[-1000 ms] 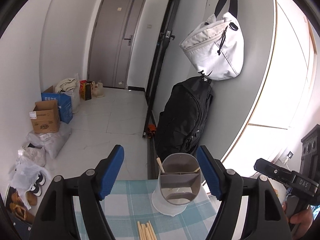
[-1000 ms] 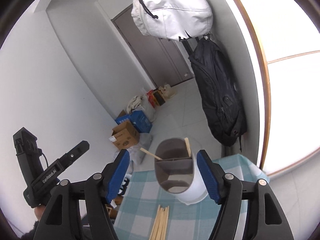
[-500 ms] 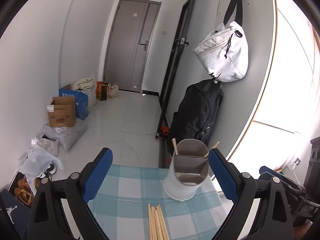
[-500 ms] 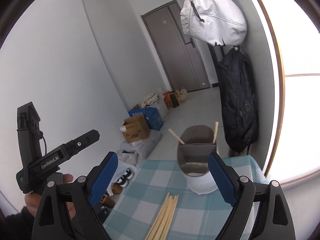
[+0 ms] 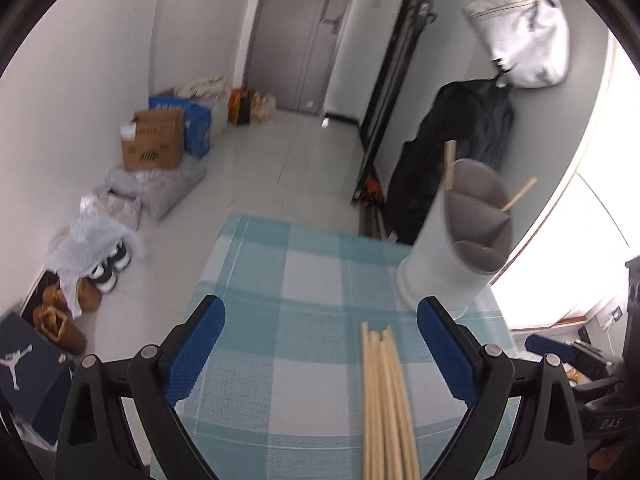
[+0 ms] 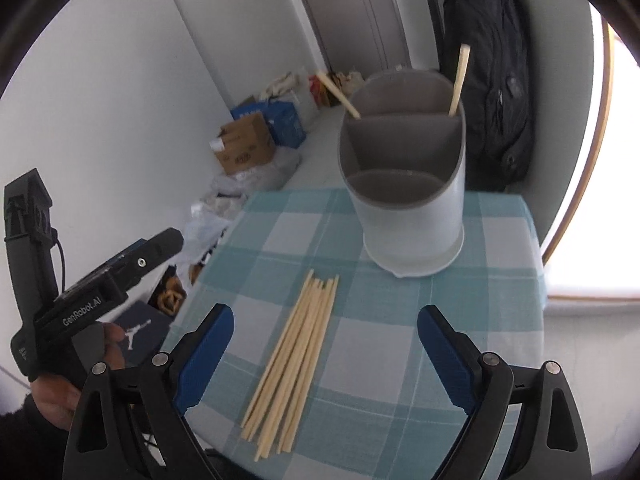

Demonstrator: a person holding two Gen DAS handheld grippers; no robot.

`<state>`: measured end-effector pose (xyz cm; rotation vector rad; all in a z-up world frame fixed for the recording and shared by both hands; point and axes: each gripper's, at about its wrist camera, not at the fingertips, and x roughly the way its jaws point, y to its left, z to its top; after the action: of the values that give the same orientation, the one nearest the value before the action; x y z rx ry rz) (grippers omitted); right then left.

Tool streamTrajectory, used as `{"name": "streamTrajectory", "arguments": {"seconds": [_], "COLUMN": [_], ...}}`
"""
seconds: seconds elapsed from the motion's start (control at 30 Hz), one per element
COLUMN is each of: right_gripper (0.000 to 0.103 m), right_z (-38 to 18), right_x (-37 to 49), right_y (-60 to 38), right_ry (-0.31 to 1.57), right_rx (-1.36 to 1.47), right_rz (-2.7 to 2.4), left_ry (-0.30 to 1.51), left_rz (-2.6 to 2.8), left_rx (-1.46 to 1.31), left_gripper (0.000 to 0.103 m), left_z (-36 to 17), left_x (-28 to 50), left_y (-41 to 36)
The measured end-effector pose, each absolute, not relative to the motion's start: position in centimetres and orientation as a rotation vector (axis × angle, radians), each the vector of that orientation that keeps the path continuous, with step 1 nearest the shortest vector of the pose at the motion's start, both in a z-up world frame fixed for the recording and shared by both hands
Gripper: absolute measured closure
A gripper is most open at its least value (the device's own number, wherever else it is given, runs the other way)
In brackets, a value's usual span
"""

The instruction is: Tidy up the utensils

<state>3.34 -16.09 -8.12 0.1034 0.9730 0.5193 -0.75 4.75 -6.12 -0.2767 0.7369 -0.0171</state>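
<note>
Closest to the near edge of the table point(image 6: 500, 248), with its blue-and-white check cloth, both grippers hang spread wide with nothing between their blue pads, so neither one is gripping anything right now. The right gripper point(image 6: 325, 354) has the bundle of wooden chopsticks point(image 6: 294, 364) sitting pretty much dead centre in its gap, while the left gripper point(image 5: 320, 354) sees the same chopsticks point(image 5: 386, 400) off toward its right pad, and in the right view it shows up out past the table's left edge point(image 6: 120, 268), held in a hand point(image 6: 56, 396). So I'd say the right one is better lined up for a grab. The sticks lie flat on the cloth, long axis running from the near edge toward the far side, leaning a bit to the right as they go, which is roughly along the way the right gripper points, so the pads would close across them. Just beyond the far tips, toward the far right corner, stands the white utensil holder point(image 6: 416, 232), upright, with a grey insert split into compartments. The nearest compartment looks empty; two chopsticks point(image 6: 459, 80) are poking out of the back section, one leaning left, one right. Behind the table there's just floor clutter, a cardboard box point(image 6: 244, 148) and a black backpack point(image 6: 496, 80).
</note>
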Motion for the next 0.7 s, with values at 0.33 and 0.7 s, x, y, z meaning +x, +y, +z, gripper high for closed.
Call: {"name": "streamTrajectory", "arguments": {"seconds": [0.33, 0.7], "right_gripper": [0.060, 0.081], "right_z": [-13.7, -15.4], "right_x": [8.2, 10.6], "right_y": [-9.9, -6.9], "right_ry": [1.245, 1.332], "right_rx": [0.019, -0.145], "right_rz": [0.566, 0.469], "left_ry": [0.854, 0.871], "left_rz": [0.084, 0.089], "left_rx": [-0.461, -0.501], "left_gripper": [0.009, 0.009], "left_z": [-8.5, -8.8], "left_x": [0.6, 1.2], "left_y": [9.6, 11.2]}}
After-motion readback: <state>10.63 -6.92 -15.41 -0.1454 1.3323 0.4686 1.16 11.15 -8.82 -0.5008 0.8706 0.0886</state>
